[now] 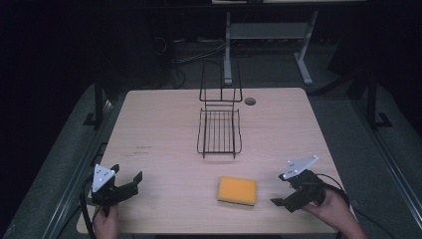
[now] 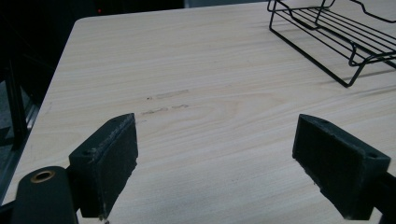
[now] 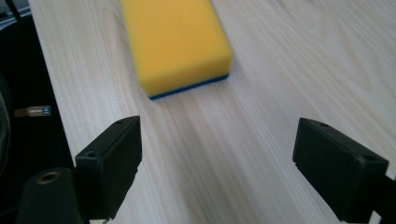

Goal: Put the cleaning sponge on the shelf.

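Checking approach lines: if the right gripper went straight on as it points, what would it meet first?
The sponge, most likely. It lies flat on the table just ahead of the right gripper, whose fingers are open with only bare wood between.

Yellow sponge (image 1: 237, 190) flat on table, near black wire rack (image 1: 219, 131)

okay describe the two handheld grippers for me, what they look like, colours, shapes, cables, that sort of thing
Both the left gripper and right gripper are black, each with two blocky rectangular jaws and matte flat pads. Each carries a grey three-cornered plate with small dark dots on top. Black cables trail from both. A brass-coloured ring sits near each left jaw's base.
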Available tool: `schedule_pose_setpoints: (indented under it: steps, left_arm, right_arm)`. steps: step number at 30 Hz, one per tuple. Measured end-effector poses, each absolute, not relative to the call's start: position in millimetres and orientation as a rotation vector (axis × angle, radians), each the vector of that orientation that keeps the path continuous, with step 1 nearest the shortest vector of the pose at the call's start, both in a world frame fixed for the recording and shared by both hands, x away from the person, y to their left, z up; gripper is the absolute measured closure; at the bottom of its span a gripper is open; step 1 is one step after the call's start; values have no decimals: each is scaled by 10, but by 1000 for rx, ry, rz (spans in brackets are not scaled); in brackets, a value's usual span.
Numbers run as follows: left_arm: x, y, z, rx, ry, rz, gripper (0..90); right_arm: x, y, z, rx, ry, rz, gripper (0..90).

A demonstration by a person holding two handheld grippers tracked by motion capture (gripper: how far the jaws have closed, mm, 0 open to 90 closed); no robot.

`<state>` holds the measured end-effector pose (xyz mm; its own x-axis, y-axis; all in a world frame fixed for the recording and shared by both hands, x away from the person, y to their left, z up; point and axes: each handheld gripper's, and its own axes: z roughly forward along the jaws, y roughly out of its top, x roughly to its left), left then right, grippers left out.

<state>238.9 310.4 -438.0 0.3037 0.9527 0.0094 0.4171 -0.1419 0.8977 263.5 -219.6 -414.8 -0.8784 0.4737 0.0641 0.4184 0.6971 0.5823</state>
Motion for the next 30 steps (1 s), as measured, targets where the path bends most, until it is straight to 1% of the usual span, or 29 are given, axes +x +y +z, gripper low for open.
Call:
schedule_pose_setpoints:
  steps: [14, 30]
  left_arm:
    - [2387, 3100, -4375, 1722, 1242, 788, 134]
    - [2396, 3101, -4377, 1726, 1241, 785, 134]
  right_arm:
    - [2749, -1891, -4018, 605, 2870, 928, 152]
    - [2841, -1706, -4039, 544, 2933, 894, 152]
